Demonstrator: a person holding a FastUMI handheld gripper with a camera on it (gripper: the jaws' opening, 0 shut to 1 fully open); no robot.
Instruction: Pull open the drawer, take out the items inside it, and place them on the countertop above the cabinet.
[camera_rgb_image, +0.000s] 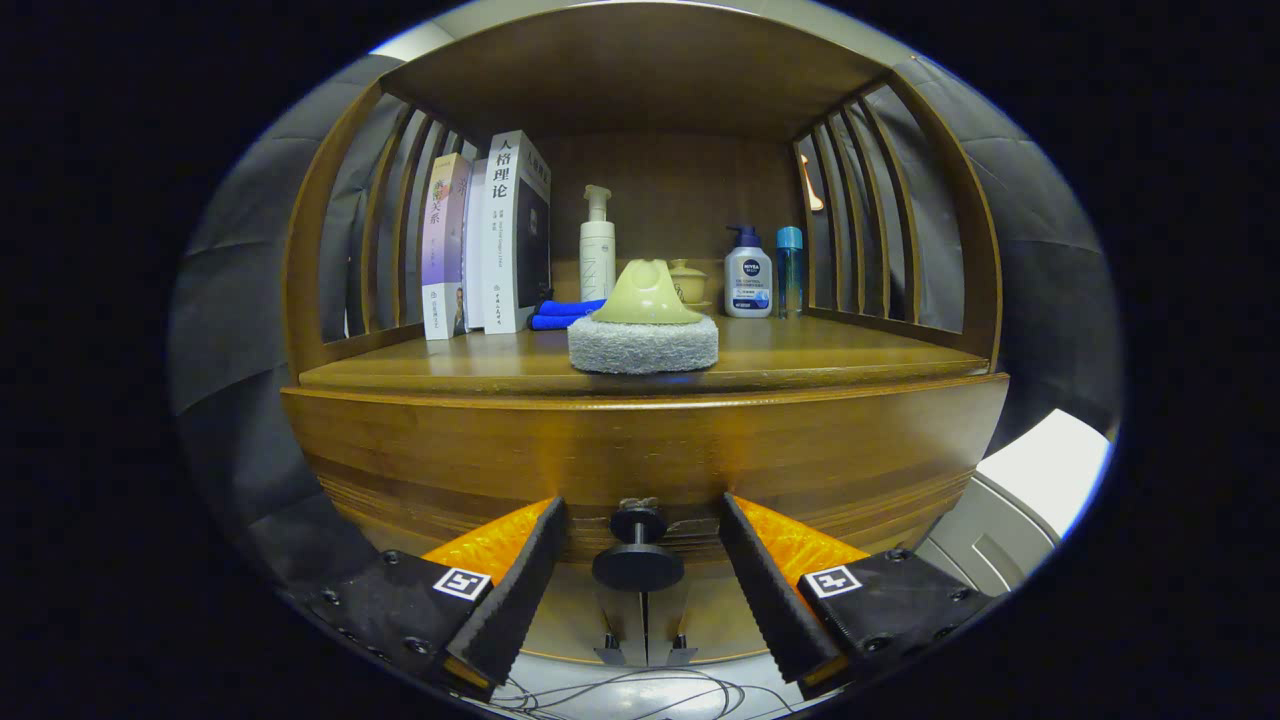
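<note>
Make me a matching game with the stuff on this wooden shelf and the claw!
Things:
1. scrubbing pad with handle
2. books
3. blue cloth
4. drawer knob

Places:
A. between the open claw fingers
B. standing upright, beside the left slats
C. at the front of the countertop, in the middle
D. lying folded, next to the books' base

Pairs: 1-C, 2-B, 3-D, 4-A

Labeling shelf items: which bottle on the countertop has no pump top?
The slim blue bottle at the far right, next to the short white pump bottle. The tall white bottle also has a pump. Hand-held gripper is open around the drawer knob.
</note>
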